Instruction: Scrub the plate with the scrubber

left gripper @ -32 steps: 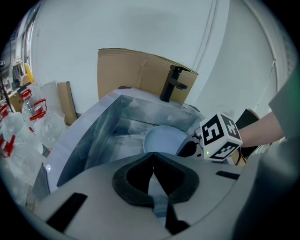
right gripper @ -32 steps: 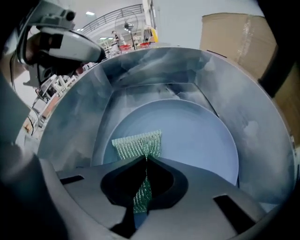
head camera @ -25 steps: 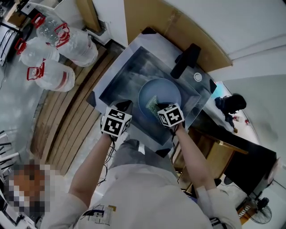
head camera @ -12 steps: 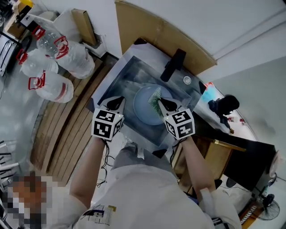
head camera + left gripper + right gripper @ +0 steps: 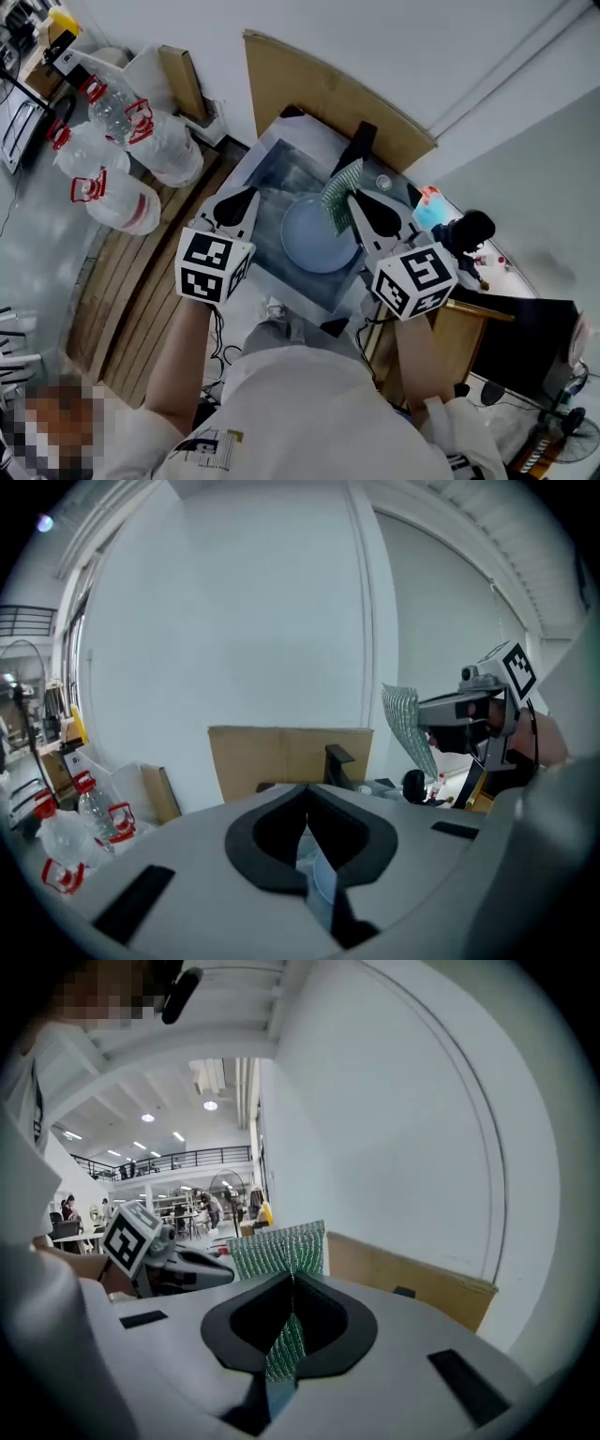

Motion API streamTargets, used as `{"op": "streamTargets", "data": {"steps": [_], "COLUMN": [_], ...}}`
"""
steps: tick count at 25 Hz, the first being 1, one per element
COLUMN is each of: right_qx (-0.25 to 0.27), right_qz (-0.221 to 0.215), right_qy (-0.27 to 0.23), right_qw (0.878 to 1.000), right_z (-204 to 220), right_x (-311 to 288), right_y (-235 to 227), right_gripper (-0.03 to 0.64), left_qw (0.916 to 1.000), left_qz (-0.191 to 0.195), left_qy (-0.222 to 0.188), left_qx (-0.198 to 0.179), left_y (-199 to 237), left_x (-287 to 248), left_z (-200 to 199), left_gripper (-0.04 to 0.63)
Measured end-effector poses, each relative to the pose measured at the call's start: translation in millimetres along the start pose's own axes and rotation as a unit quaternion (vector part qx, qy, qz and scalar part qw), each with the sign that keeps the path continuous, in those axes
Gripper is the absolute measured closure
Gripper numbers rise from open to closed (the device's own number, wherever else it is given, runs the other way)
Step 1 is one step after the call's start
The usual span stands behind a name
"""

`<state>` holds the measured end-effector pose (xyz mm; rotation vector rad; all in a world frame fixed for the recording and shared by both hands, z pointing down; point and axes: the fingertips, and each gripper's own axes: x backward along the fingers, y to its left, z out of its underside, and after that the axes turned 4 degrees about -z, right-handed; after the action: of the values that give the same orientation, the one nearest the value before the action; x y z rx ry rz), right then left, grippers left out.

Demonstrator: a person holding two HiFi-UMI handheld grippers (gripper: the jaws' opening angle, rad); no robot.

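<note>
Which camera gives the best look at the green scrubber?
The right gripper view: the scrubber sits close up at the centre, clamped in the right gripper's shut jaws. The head view shows it small, by the plate. The left gripper view shows it smaller, at the right.

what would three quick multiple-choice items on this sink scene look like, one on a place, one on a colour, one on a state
1. Where does the round pale blue plate lie?
A. in the grey metal sink
B. on a shelf
C. on a chair
2. What colour is the flat mesh scrubber?
A. red
B. green
C. yellow
3. How do the right gripper's jaws stand?
A. wide apart, empty
B. shut on the plate
C. shut on the scrubber
Key: 1 A, the head view shows the plate in the basin; 2 B, the mesh is green in the head view; 3 C, the right gripper view shows the jaws pinching the mesh.
</note>
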<state>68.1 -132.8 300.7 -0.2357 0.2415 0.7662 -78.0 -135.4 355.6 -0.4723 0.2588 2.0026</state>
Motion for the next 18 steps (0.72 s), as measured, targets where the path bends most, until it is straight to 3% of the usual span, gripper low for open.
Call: {"op": "streamTargets", "data": {"steps": [3, 7, 12, 18], "right_qx": [0.026, 0.063, 0.080, 0.085], "right_qz": [-0.001, 0.015, 0.031, 0.035], "right_qy": [-0.050, -0.101, -0.147, -0.184], "right_qw": [0.998, 0.993, 0.985, 0.979], "right_z": [-42.0, -83.4, -110.1, -118.9], "right_x": [17.9, 48.7, 88.2, 122.7], "right_y": [15.8, 32.4, 47.8, 61.4], "right_gripper": [0.583, 0.580, 0.572, 0.566], "left_qw": [0.9987, 0.9897, 0.9868, 0.9842], "left_qz": [-0.021, -0.048, -0.031, -0.031], "left_qy": [-0.037, -0.100, -0.147, -0.168], "left_qx": [-0.026, -0.091, -0.060, -0.047], "left_y": [2.8, -6.2, -19.3, -26.3], "left_x": [17.7, 45.6, 77.3, 104.9], "left_z": [-30.2, -75.3, -103.2, -104.5], "left_gripper": [0.578, 0.578, 0.578, 0.578]}}
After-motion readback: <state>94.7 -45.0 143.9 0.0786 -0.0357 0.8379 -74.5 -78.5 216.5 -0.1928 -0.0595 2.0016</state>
